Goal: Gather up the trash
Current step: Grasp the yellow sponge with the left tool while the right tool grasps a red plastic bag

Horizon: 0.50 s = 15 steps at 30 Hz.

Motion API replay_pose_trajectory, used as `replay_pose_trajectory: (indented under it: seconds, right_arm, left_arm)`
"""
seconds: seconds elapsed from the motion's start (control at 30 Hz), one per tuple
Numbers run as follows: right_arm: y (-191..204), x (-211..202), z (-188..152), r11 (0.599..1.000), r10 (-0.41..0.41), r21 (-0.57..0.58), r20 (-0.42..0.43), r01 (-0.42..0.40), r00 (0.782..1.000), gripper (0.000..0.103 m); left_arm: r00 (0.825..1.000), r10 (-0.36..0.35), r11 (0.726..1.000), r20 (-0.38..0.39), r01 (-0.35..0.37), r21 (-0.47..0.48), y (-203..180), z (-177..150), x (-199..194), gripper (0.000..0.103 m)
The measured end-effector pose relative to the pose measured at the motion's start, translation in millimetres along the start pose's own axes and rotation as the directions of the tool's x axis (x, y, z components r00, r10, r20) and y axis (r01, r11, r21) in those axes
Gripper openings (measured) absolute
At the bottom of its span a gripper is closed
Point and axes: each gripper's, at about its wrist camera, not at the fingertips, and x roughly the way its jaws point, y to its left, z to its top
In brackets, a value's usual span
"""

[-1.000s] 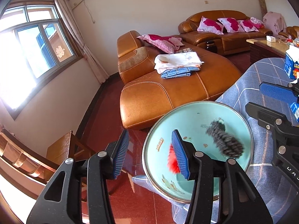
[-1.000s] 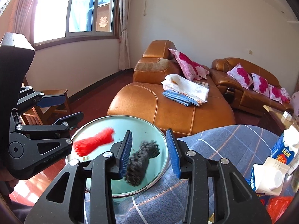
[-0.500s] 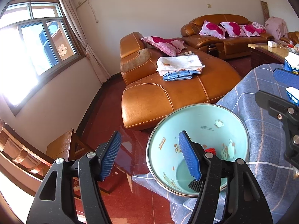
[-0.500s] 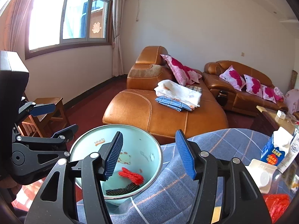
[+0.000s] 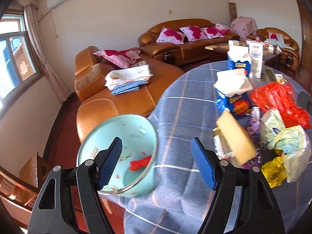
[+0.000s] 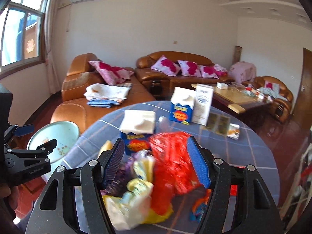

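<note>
A pale blue bin (image 5: 124,136) stands beside the round table with a red scrap (image 5: 140,162) inside; it also shows in the right wrist view (image 6: 58,134). My left gripper (image 5: 159,162) is open and empty above the bin's rim and the table edge. My right gripper (image 6: 156,164) is open and empty over a heap of trash: a red plastic bag (image 6: 171,156), yellow wrappers (image 6: 136,191) and a purple wrapper (image 6: 124,165). The heap shows in the left wrist view too, with the red bag (image 5: 276,99) and a yellow sponge-like block (image 5: 235,136).
The table has a blue checked cloth (image 6: 243,142). Blue cartons (image 6: 182,105), a white carton (image 6: 203,105) and a tissue box (image 6: 137,128) stand on it. Brown leather sofas (image 5: 120,89) lie behind, a glass coffee table (image 6: 239,99) at right.
Both grippers swung right from over the bin toward the table's trash heap. The dark and red scraps that were falling now lie in the bin.
</note>
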Motion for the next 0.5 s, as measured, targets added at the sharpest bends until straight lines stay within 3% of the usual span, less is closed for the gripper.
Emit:
replay_pose_trajectory:
  seconds: [0.2, 0.37, 0.4, 0.47, 0.5]
  right_arm:
    - [-35, -4, -20, 0.996, -0.059, 0.061, -0.021, 0.06, 0.998, 0.066]
    - [-47, 1, -27, 0.993, -0.056, 0.1, -0.032, 0.059, 0.998, 0.066]
    - [-49, 4, -28, 0.993, -0.053, 0.105, -0.034, 0.056, 0.998, 0.066]
    - [-50, 7, -28, 0.992, -0.044, 0.114, -0.039, 0.048, 0.998, 0.066]
    - [-51, 9, -27, 0.992, -0.036, 0.119, -0.041, 0.041, 0.998, 0.066]
  left_arm:
    - [0.997, -0.077, 0.996, 0.014, 0.076, 0.044, -47, 11, 1, 0.072]
    - [0.992, -0.122, 0.989, -0.038, 0.125, 0.078, -73, 10, 21, 0.071]
    - [0.989, -0.141, 0.986, -0.049, 0.145, 0.079, -77, 9, 24, 0.068]
    - [0.979, -0.19, 0.977, -0.078, 0.196, 0.087, -85, 5, 29, 0.036]
    - [0.972, -0.22, 0.97, -0.087, 0.227, 0.083, -87, 5, 29, 0.031]
